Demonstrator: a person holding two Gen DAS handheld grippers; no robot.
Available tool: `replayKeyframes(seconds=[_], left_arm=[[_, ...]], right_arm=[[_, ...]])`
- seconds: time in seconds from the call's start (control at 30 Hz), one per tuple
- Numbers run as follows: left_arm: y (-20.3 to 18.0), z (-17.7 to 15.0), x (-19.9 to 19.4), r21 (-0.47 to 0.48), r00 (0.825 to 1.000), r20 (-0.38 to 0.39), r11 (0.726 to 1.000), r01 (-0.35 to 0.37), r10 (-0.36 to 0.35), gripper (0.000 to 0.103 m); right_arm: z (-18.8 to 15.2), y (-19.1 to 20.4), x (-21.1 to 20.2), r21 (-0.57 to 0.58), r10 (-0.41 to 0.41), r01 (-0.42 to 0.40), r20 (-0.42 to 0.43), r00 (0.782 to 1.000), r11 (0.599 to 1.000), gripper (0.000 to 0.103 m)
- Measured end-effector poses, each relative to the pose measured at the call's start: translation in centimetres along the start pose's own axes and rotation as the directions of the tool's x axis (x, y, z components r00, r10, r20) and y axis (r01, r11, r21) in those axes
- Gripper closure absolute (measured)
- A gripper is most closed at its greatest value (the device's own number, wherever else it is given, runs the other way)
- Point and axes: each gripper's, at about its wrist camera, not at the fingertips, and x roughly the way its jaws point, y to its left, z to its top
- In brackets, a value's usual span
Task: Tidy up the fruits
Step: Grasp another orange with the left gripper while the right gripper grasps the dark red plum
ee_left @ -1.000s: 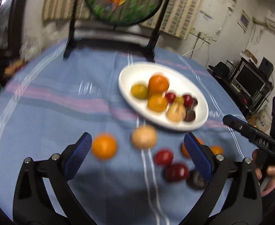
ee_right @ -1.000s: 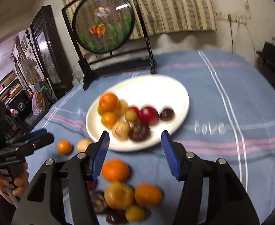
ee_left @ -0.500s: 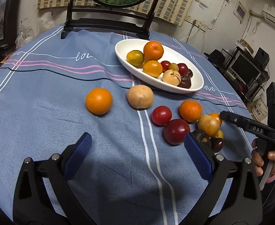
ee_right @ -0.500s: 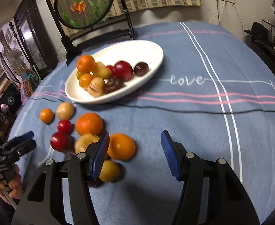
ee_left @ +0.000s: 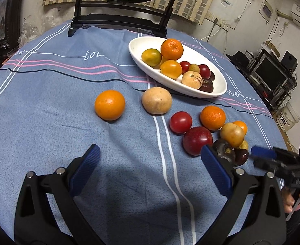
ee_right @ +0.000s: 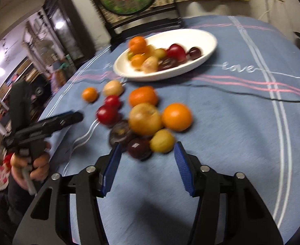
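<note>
On the blue-clothed worktop (ee_right: 231, 122), closing right tongs (ee_right: 147, 167), still empty, should centre on the near yellow fruit (ee_right: 162, 140); left tongs (ee_left: 150, 169) hang spread, empty

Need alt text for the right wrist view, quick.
The right tool, jaws closing with nothing between them, nears a dark plum and small yellow fruit fronting loose fruit on blue cloth. A white dish of fruit sits behind.
</note>
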Motion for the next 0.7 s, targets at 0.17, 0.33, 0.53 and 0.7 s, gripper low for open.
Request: replayKeyframes(seconds=[0.17, 0.33, 0.53, 0.7], left_arm=[[0.0, 0.0, -0.1, 0.001, 1.0, 0.003, 1.0, -0.001, 0.001, 0.003], [-0.1, 0.1, -0.2, 0.005, 1.0, 0.011, 1.0, -0.002, 0.002, 0.003], [-0.2, 0.1, -0.5, 0.012, 1.0, 0.022, 1.0, -0.004, 0.004, 0.003], [-0.2, 0.0, -0.7, 0.012, 0.999, 0.033, 1.0, -0.006, 0.005, 0.003]], right_arm=[[-0.3, 1.0, 0.8, -0.023, 0.015, -0.016, -0.029, 0.999, 1.0, 0.057], [-0.2, 0.7, 1.9, 0.009, 0.002, -0.001, -0.057, 0.998, 1.0, 0.068], [0.7, 0.1, 2.1, 0.044, -0.026, 0.027, -0.032, 0.999, 0.999, 0.068], [0.9, -0.3, 2.6, 0.057, -0.04, 0.043, -0.043, 0.998, 0.997, 0.069]])
